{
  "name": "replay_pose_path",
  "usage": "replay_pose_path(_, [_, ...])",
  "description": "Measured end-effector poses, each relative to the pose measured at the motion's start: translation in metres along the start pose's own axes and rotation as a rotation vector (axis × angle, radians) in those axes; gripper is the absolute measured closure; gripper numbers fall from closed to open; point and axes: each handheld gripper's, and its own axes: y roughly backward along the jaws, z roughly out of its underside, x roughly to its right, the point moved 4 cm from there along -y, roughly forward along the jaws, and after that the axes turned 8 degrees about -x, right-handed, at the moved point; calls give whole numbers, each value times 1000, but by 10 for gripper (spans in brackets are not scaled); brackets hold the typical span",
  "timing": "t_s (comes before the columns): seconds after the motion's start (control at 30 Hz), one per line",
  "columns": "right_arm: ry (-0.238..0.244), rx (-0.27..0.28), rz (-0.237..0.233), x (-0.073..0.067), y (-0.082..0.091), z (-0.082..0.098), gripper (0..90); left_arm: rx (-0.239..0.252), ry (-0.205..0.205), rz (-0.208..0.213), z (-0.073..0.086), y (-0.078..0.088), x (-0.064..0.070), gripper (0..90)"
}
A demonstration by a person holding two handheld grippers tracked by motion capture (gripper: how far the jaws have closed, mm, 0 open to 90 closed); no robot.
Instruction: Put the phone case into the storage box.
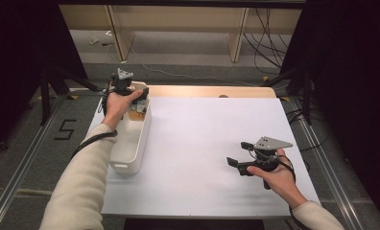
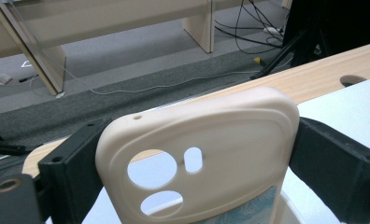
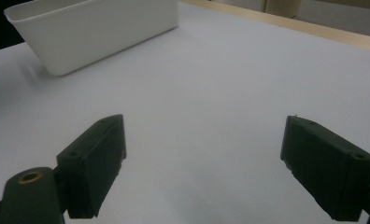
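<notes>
Tabletop (image 1: 202, 158) covered in white carries a long white bin (image 1: 130, 143) at its left edge. Writing is scarce: a black "5" (image 1: 65, 129) is marked on the floor left of the tabletop, and no brand can be read on any item. The left gripper (image 1: 139, 96) hovers over the bin's far end, its jaws clamped on the two side edges of a cream phone case (image 2: 197, 158). The left gripper view shows the case upright between the jaws, with its camera cut-outs and a patterned insert at the bottom; in the high view the case is too small to make out. The right gripper (image 1: 240, 154) sits well apart near the tabletop's right front, jaws wide with nothing between them, aimed toward the bin.
</notes>
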Motion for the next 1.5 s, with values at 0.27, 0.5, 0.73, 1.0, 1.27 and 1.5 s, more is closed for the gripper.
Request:
replay_pose_path(0.27, [-3, -2, 2, 0, 0, 0, 153, -24, -9, -35, 1, -4, -3, 60])
replay_pose_path(0.5, [2, 0, 5, 0, 0, 0, 152, -39, -11, -46, 3, -7, -4, 34])
replay_pose_path(0.73, [1, -4, 4, 0, -1, 0, 152, -27, -1, -44, 0, -6, -2, 0])
replay_pose_path(1.0, [3, -8, 4, -1, -1, 1, 152, 4, -3, -63, -9, -2, -3, 0])
replay_pose_path(1.27, [4, -9, 3, -1, -1, 1, 152, 15, -16, -69, -14, 1, -4, 0])
replay_pose_path(1.5, [4, -12, 2, -1, -2, 1, 152, 36, -9, -70, -19, 3, -4, 0])
